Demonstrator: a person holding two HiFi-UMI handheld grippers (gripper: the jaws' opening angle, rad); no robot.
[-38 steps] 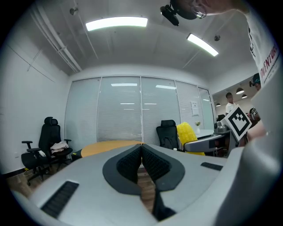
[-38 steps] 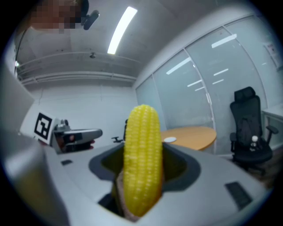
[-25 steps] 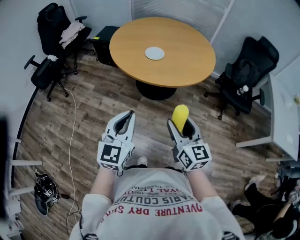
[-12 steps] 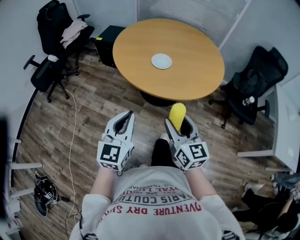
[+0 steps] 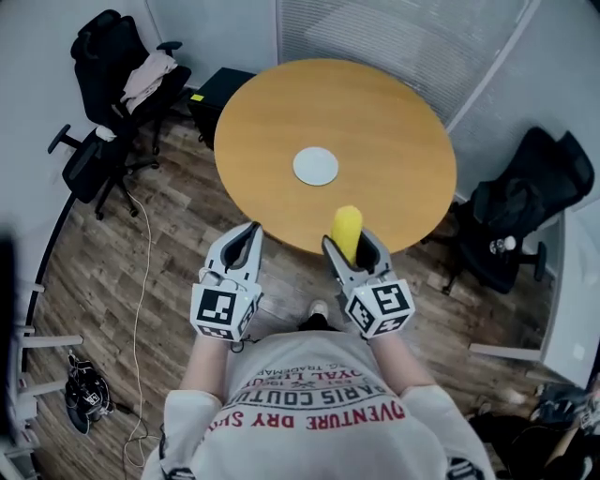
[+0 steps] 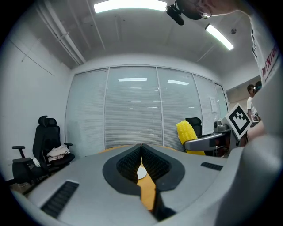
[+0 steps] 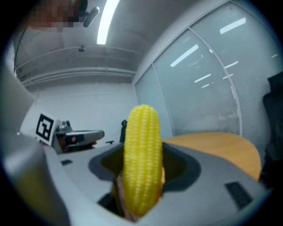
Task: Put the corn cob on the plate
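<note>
Where the right claw [image 5: 352, 247] clamps the corn cob [image 5: 346, 225], its base is hidden.

One corn cob [image 5: 346, 225], one plate [image 5: 315, 166] and one desk [image 5: 394, 122] are showing mid-frame; two claws, left claw [image 5: 251, 231] and right claw [image 5: 350, 246], are sitting below; three office chairs [image 5: 112, 42] [image 5: 86, 159] [image 5: 525, 202] are lining the frame's edges.

White ceiling strip lights [image 6: 130, 5] are lighting the room evenly; fisheye edges are bending, corners are darkening, and the ribbed yellow corn cob [image 7: 141, 163] is blurring up close.
</note>
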